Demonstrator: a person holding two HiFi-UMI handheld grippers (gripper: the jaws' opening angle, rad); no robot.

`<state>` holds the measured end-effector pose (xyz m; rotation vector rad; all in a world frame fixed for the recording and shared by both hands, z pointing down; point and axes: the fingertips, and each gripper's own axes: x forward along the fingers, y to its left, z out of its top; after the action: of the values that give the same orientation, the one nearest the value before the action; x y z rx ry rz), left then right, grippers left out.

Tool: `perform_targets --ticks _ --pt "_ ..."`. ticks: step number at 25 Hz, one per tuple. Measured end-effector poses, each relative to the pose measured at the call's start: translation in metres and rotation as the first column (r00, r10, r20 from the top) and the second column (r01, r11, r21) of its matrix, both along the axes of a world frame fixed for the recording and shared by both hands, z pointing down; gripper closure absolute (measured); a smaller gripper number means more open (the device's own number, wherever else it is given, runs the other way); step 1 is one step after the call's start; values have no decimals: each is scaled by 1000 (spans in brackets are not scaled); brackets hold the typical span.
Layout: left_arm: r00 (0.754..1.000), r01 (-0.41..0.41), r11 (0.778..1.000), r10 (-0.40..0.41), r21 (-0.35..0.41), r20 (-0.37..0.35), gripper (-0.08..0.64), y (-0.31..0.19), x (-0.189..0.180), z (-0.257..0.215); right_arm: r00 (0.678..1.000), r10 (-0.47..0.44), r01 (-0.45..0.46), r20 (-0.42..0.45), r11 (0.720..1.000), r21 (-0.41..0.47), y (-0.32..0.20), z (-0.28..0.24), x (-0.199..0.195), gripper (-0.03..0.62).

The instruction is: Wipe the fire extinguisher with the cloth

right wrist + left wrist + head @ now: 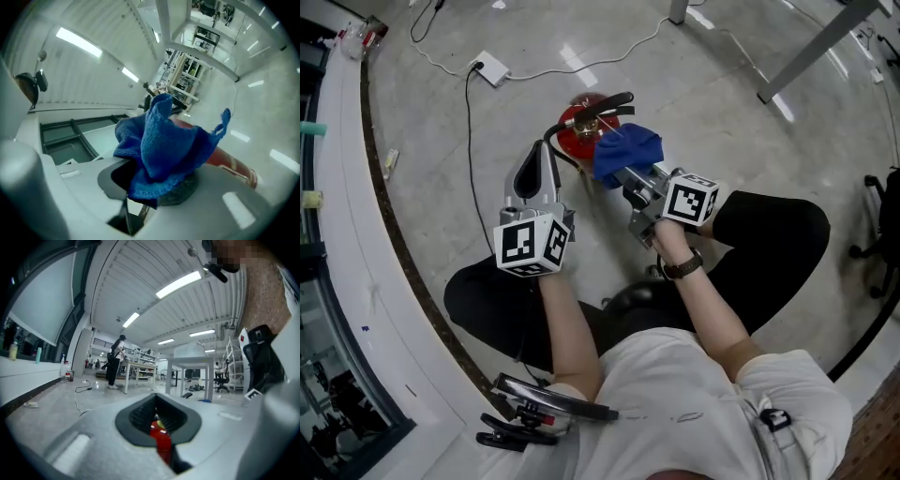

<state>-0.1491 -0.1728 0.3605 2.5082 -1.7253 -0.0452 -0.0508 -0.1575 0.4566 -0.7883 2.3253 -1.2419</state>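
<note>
A red fire extinguisher (581, 124) with a black handle and hose stands on the floor in front of a kneeling person. A bunched blue cloth (628, 150) lies against its right side, and my right gripper (628, 176) is shut on it. In the right gripper view the cloth (164, 140) covers the jaws of the right gripper (154, 183), with the red cylinder (229, 161) just behind. My left gripper (542, 150) points at the extinguisher's left side by the hose, jaws close together. A strip of red extinguisher (161, 439) shows through the slit of the left gripper (159, 420).
A white power strip (492, 68) and its cables lie on the floor beyond the extinguisher. Table legs (811, 47) stand at the back right, a chair base (879, 225) at the right. A white ledge (347, 187) runs along the left. A person (115, 363) stands by distant tables.
</note>
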Motion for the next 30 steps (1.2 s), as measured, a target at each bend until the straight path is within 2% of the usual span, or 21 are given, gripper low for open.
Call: perform_targets --ticks 2,3,5,7,9,11,13,16,19,22,24,27,28,30 --pt "1000 0 1000 0 8 3 561 2 2 -4 999 -22 21 40 999 26 -8 -20 -14 500" --pt "1000 2 1000 -2 10 3 561 2 2 -5 999 -22 21 27 1000 21 -11 -19 -19 500" --pt "1000 11 1000 -11 10 -1 561 4 -1 -7 1000 2 -2 -2 1000 7 -12 -3 -18 502" --pt "1000 19 1000 -19 6 -16 561 4 -4 -7 999 46 -46 8 999 2 -7 16 -11 500" --pt "999 23 1000 -23 0 -24 561 4 -6 -5 997 66 -68 -39 996 -52 -2 55 -9 498" --pt "999 30 999 -30 -14 -24 561 4 -7 1 990 39 -61 -135 985 -161 5 120 -14 499" --pt "999 37 999 -38 -34 -22 560 5 -7 9 981 1 -58 -194 956 -287 10 193 -20 499" --pt "999 46 997 -47 -60 -9 561 7 -9 18 968 -34 -83 -247 890 -448 10 285 -17 497" --pt "998 56 996 -56 -74 -2 561 6 -13 23 931 -124 -98 -343 820 -564 10 358 -10 497" --pt "997 73 993 -73 -98 6 561 4 -21 32 897 -215 -110 -385 737 -667 19 417 -8 495" --pt "997 76 992 -75 -106 15 561 3 -23 34 873 -281 -93 -399 707 -701 22 439 -6 499" --pt "997 76 993 -73 -87 31 561 1 -27 27 849 -345 -50 -400 700 -712 18 441 -6 499" --pt "997 76 994 -74 -80 30 561 2 -29 25 855 -342 -39 -391 709 -704 18 435 -5 499" --pt "997 72 995 -71 -72 21 561 3 -29 22 900 -269 -31 -342 745 -667 17 403 2 499"
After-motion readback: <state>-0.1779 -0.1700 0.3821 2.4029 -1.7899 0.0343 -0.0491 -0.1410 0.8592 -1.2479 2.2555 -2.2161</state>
